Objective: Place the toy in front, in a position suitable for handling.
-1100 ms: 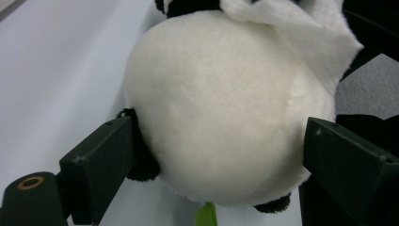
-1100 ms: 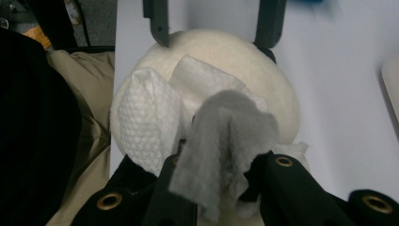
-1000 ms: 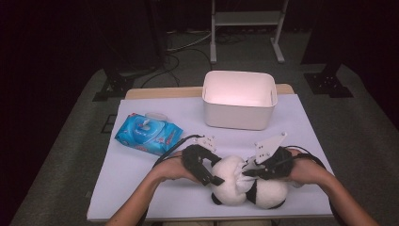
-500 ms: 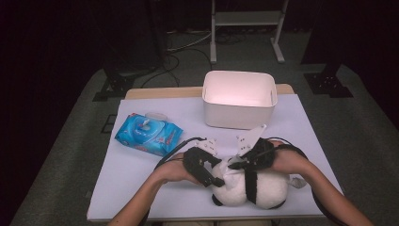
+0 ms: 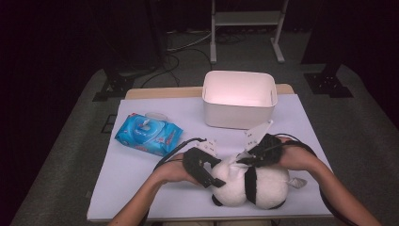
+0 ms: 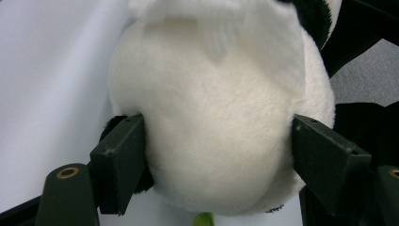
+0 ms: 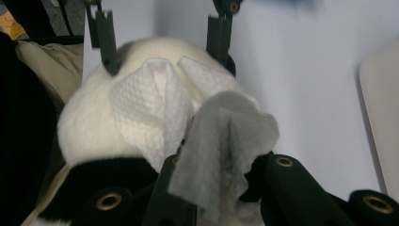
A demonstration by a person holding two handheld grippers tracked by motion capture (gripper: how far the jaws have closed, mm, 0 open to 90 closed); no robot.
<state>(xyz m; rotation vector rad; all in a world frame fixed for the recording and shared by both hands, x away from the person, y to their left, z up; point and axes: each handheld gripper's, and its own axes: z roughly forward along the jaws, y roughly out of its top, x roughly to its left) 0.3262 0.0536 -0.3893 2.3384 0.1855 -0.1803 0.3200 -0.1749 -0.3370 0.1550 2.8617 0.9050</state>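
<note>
Panda plush toy (image 5: 256, 186) lay at about 5 o'clock on the white table (image 5: 127, 179), near the front edge, well short of the white bin (image 5: 239, 101) at 12 o'clock. Blue wipes pack (image 5: 148, 133) sat at 9 o'clock, apart from both.

Left gripper (image 5: 210, 175) had its jaws spread wide around the toy's white head (image 6: 216, 141); they had just been closing and both pads pressed into the fur. Right gripper (image 5: 248, 159) was pinched nearly closed on a white wet wipe (image 7: 221, 146), wipe draped over the head from the 1 o'clock side.

Handling judgement: the toy looked light, soft and squashy; fur gave under the pads, so it should not slip or break, but a hard squeeze would deform it. The head, round and full, was the best hold, as taken. The wipe looked limp and thin and likely damp; pinch it by a bunched fold, since a single edge could tear or slide out.
</note>
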